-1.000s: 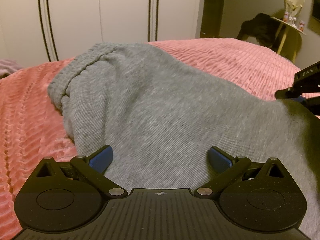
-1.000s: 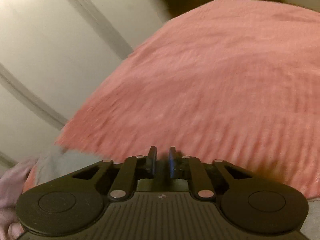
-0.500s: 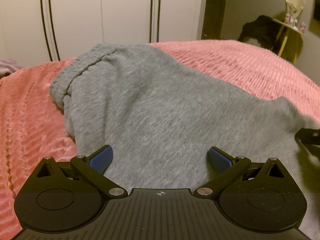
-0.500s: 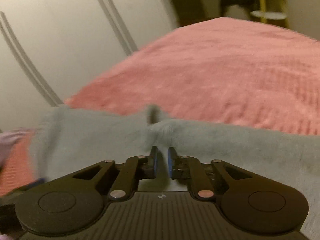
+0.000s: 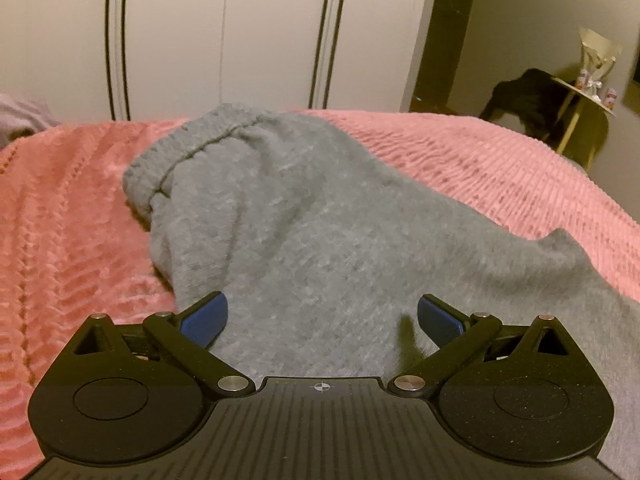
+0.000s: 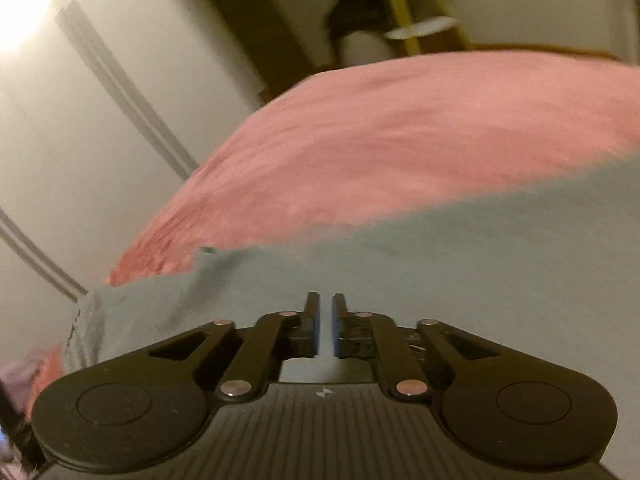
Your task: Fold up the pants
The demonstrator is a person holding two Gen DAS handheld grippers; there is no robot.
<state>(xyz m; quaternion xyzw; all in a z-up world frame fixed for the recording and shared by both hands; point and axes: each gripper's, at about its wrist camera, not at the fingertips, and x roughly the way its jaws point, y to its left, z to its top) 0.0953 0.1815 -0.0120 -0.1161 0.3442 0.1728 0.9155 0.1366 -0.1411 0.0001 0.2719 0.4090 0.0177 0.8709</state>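
Grey sweatpants (image 5: 304, 232) lie on a pink ribbed bedspread (image 5: 64, 216), with the elastic waistband (image 5: 176, 152) at the far left. My left gripper (image 5: 322, 316) is open wide, low over the near part of the pants, with nothing between its blue pads. In the right wrist view the pants (image 6: 460, 264) fill the lower half, blurred by motion. My right gripper (image 6: 325, 312) is nearly closed, with a narrow gap between its fingers, and sits over the grey cloth. No cloth shows in that gap.
White wardrobe doors (image 5: 224, 36) stand behind the bed. A yellow side table (image 5: 580, 96) with small items and a dark garment (image 5: 524, 100) stands at the far right. A pale purple cloth (image 5: 20, 116) lies at the bed's far left.
The right gripper has swung over the pants and tilted; it has left the left wrist view. The right side of the pants settled flat. The left gripper has stayed open in place.
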